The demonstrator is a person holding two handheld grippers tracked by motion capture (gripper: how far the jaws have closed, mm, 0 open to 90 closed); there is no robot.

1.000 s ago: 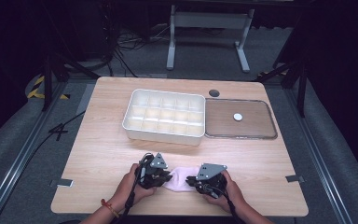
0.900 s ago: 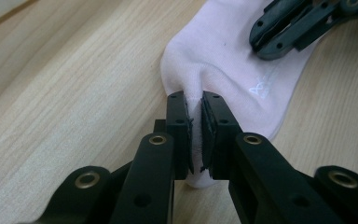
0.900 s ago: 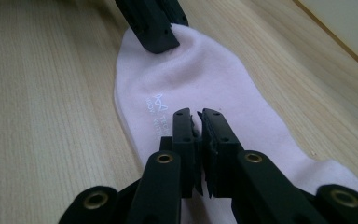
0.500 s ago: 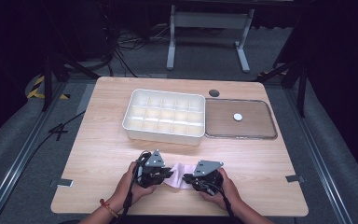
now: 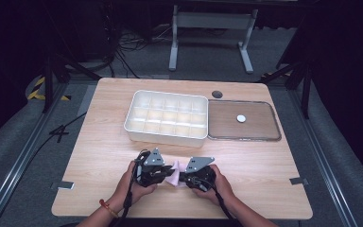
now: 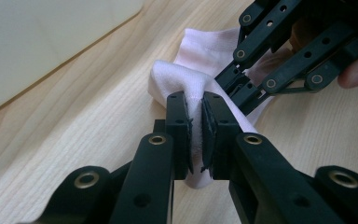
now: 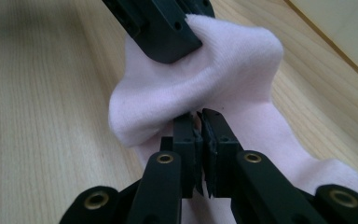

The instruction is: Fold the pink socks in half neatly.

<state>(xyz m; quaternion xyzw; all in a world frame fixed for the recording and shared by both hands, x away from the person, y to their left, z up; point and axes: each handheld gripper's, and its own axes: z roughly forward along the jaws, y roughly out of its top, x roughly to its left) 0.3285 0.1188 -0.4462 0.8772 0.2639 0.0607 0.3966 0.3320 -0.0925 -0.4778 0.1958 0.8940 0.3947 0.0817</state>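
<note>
While resting over the wooden counter [image 5: 99, 156], both tongs, left [image 6: 195, 122] and right [image 7: 198, 135], pinch one soft pale-pink knitted sock [image 7: 223, 79] between nearly closed jaws.

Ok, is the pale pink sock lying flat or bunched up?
Bunched up: the pale pink knit sock humps into folds, pinched by the left hand-held gripper and right hand-held gripper.

Both my forearms come in low over the near edge of the tabletop, hands close together. My left hand [image 5: 134, 182] grips the left tongs [image 6: 195, 122], whose jaws are pressed together on a fold of the sock [image 6: 200, 60]. My right hand [image 5: 217, 182] grips the right tongs [image 7: 199, 135], jaws likewise clamped on the same sock. The two tongs point at each other, tips nearly meeting, each with its grey plate facing up.
</note>
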